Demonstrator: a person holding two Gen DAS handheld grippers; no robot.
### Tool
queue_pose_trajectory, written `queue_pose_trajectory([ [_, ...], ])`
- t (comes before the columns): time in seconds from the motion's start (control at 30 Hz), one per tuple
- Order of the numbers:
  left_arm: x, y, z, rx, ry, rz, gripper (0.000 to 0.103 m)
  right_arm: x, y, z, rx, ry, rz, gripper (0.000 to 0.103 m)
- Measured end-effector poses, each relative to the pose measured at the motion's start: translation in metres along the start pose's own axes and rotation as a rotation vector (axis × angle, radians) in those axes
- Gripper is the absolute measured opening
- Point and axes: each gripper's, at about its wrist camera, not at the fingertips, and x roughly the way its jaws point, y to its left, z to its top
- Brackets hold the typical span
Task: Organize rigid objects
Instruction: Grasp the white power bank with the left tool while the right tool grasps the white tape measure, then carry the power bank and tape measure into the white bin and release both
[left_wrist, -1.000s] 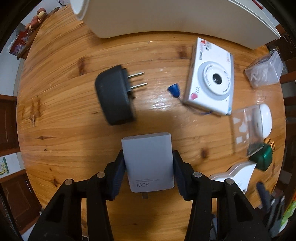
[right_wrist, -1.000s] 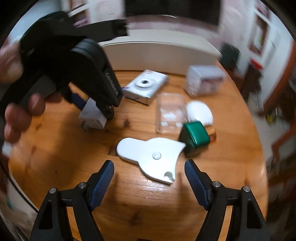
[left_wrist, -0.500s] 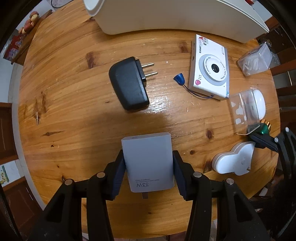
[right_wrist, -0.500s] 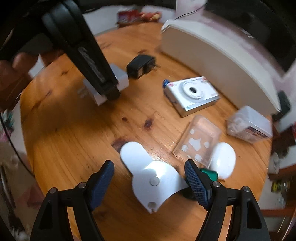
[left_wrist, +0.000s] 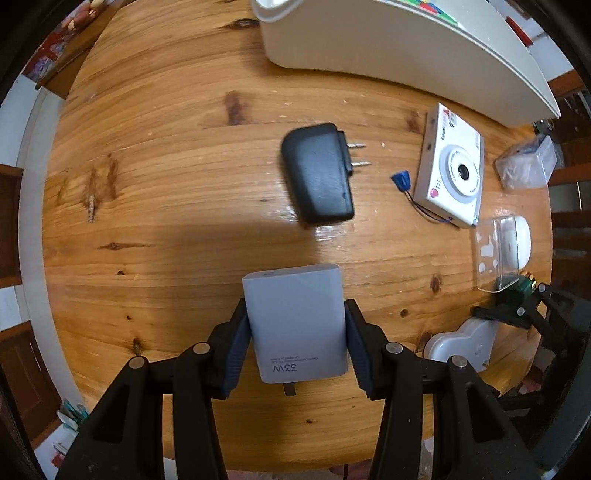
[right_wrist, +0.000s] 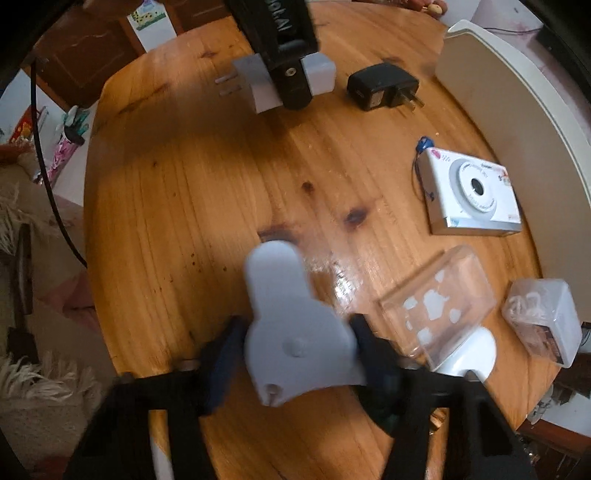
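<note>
Since half a second ago the right gripper (right_wrist: 297, 354) has closed in around the flat white plastic piece with a rounded tab (right_wrist: 291, 325), whose wide end now sits between the blue pads; heavy blur there hides whether the pads actually press it, so its grip cannot be told. The left gripper (left_wrist: 297, 332) is clenched on the smooth grey rectangular charger block marked 33W (left_wrist: 295, 321), held above the round knotty pine table (left_wrist: 166, 184); the charger's prongs are mostly hidden beneath it. Farther out lie a matte black plug adapter (left_wrist: 317, 177), a white compact camera with a blue strap (left_wrist: 452, 177), and a clear plastic case (right_wrist: 439, 310) partly covering a white rounded object.
</note>
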Motion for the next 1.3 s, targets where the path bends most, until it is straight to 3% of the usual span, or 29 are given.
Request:
queue_pose_trajectory([
  [0.2,-0.024,0.021,0.001,-0.004,-0.031,-0.004,0.052,0.001,-0.009,0.002,0.137,-0.031,0.073,0.056],
  [0.4,-0.055,0.027,0.007,0.020,-0.075,-0.011,0.052,-0.025,-0.025,0.001,0.379,-0.193,0.179,0.056],
  [0.6,-0.099,-0.016,0.035,0.055,-0.149,-0.035,0.052,-0.076,-0.040,0.006,0.540,-0.380,0.200,0.056],
  [0.73,-0.148,-0.063,0.060,0.082,-0.209,-0.044,0.052,-0.125,-0.073,0.004,0.610,-0.502,0.156,0.056],
  [0.97,-0.225,-0.091,0.114,0.090,-0.338,-0.075,0.052,-0.184,-0.141,0.005,0.764,-0.655,0.015,0.056],
  [1.17,-0.216,-0.112,0.175,0.063,-0.390,-0.021,0.052,-0.198,-0.208,0.006,0.906,-0.693,-0.097,0.056],
  [1.3,-0.182,-0.125,0.215,0.051,-0.372,0.099,0.052,-0.175,-0.252,0.013,1.031,-0.640,-0.126,0.056],
])
